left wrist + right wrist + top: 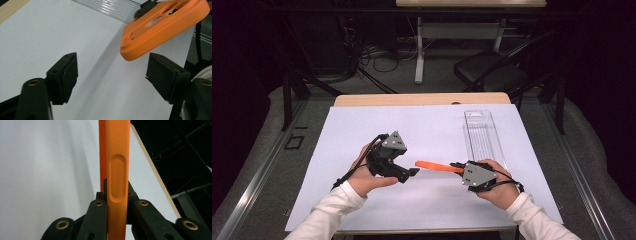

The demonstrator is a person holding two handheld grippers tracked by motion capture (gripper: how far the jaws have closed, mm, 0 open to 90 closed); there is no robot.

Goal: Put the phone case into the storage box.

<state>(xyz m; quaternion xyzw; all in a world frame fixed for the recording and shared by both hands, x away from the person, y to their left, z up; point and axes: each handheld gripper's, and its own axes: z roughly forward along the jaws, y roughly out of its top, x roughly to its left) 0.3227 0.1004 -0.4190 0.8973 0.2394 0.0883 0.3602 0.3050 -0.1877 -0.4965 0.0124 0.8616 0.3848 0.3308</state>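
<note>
One orange phone case [438,166] sat clamped in the right gripper [457,165], the left gripper [414,171] gaped beside it, and one clear plastic package [482,132] lay behind.

I'm watching the white sheet [432,130] from overhead, facing forward, while both gripper views are riding close (sharing the orange case [162,27]).
</note>
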